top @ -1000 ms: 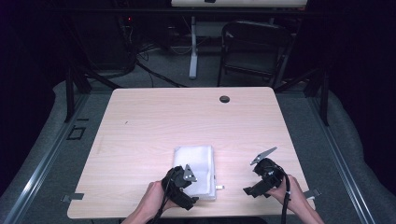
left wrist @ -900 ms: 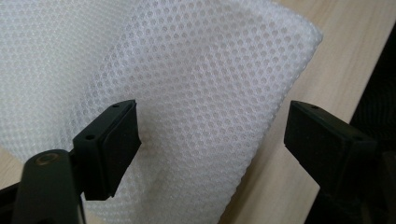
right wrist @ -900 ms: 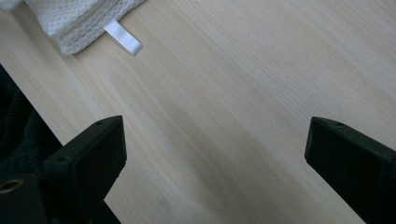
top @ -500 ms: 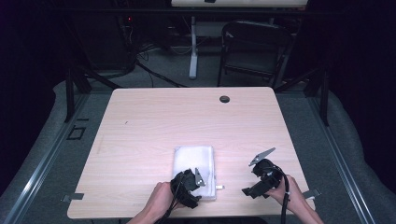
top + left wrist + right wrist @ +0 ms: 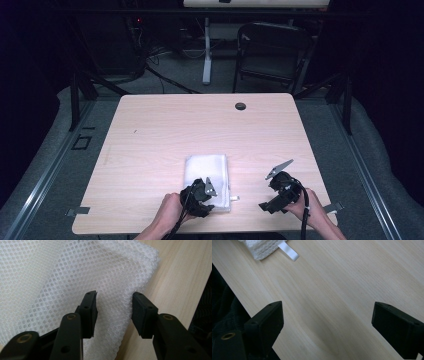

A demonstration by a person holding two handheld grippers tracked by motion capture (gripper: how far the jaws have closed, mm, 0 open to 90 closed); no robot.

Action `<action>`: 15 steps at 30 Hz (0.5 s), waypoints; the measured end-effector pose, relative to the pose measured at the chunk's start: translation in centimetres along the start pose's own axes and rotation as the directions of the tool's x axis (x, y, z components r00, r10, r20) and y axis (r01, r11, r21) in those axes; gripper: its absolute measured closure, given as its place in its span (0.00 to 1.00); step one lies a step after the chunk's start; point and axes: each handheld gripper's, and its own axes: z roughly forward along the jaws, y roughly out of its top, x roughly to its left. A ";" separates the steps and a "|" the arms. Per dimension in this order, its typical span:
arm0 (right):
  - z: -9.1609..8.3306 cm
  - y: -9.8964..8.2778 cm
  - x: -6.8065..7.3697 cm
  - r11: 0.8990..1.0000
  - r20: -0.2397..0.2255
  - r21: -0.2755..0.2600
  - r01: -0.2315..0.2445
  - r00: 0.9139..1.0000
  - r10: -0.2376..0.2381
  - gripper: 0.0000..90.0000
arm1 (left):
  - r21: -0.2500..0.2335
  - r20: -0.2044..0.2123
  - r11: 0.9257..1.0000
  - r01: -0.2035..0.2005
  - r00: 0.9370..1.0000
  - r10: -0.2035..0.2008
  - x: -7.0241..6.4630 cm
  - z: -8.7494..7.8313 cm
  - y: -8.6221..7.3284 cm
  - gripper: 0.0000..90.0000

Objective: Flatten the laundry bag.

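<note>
Folded white mesh cloth [image 5: 207,172] at the counter's [image 5: 165,130] near edge.
Soft, light, limp: best pinched at its layered corner, where the left claw [image 5: 113,312] has just been closing, pads not yet pressing; right claw [image 5: 327,327] gapes empty.

No lettering, brand mark, number or sign can be read anywhere in these views. The white tab [image 5: 288,250] sewn to the edge of the folded white mesh cloth [image 5: 62,272] is blank on the side that shows. The mesh itself bears only its woven pattern. The pale wooden counter [image 5: 165,130] carries no sticker or print. The equipment in the dark behind the counter shows a small red light, too small and dim to make out any marking beside it.
</note>
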 end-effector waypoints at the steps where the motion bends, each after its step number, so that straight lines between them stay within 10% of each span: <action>1: 0.1 0.0 0.0 1.000 -0.003 0.000 0.001 1.000 -0.001 0.12 | -0.004 0.001 1.000 0.002 1.000 -0.002 0.1 0.0 0.0 0.69; 15: 0.3 0.1 0.5 1.000 -0.003 -0.001 0.011 1.000 -0.011 0.15 | -0.014 0.032 1.000 0.015 0.999 -0.015 0.7 0.0 -0.2 0.91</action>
